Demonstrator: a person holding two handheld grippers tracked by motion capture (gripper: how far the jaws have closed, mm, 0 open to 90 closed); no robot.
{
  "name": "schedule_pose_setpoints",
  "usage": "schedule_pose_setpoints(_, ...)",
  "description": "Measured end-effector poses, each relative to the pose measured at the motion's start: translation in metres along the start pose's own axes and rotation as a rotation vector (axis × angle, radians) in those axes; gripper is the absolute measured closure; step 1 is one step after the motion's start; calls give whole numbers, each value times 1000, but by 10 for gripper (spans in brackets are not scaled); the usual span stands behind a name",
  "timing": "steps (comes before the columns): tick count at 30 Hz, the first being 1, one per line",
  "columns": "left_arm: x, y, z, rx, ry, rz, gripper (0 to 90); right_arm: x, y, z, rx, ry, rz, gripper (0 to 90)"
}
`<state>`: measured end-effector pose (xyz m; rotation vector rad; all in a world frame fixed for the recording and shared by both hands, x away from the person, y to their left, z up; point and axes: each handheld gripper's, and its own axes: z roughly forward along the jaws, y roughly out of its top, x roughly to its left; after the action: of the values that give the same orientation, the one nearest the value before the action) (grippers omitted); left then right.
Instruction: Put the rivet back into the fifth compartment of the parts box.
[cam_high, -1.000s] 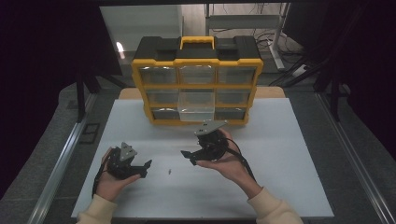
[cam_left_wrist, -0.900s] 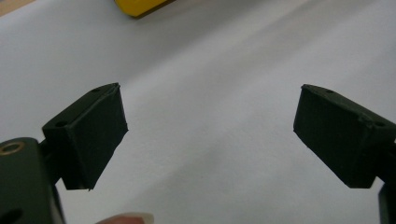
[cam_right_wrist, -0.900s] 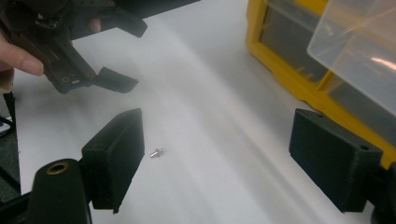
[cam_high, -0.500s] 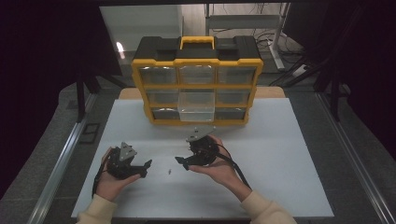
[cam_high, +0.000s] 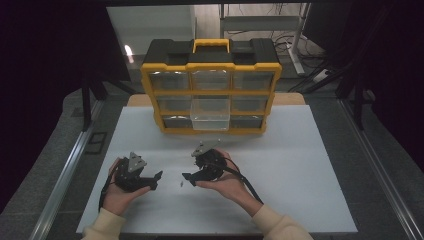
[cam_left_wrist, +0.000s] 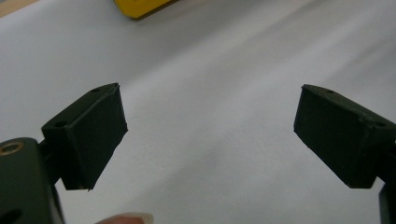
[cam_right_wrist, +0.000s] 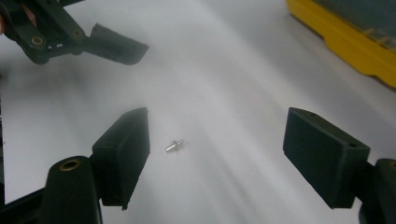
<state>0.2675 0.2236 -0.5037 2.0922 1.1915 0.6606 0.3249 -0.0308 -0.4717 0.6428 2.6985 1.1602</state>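
Note:
A tiny silver pin (cam_right_wrist: 173, 146) lies on the white table top (cam_high: 300, 175), seen in the high view as a speck (cam_high: 180, 184) between the two hands. My right gripper (cam_right_wrist: 215, 149) hovers low over it, open; its jaws have just been closing a little, and the pin lies on the table between them, nearer the left jaw and untouched. In the high view the right gripper (cam_high: 192, 173) points left toward the pin. My left gripper (cam_left_wrist: 210, 135) is open with only bare table between its jaws, and rests at the front left (cam_high: 155, 180).
A yellow and black drawer organizer (cam_high: 210, 65) stands at the back of the table, with one clear drawer (cam_high: 210, 119) pulled out in its lower middle. Its yellow base (cam_right_wrist: 345, 42) is at the upper right of the right gripper view. Dark floor surrounds the table.
My right gripper has come down and to the left, toward the pin and the table. The left gripper has stayed where it was.

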Motion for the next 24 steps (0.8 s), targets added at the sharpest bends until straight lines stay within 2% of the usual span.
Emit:
schedule_pose_setpoints(16,1,0,0,-1,5,-2,100,11,0,25,68,15,-11,262)
schedule_pose_setpoints(24,-1,0,0,6,5,8,100,19,-1,41,108,30,-34,285)
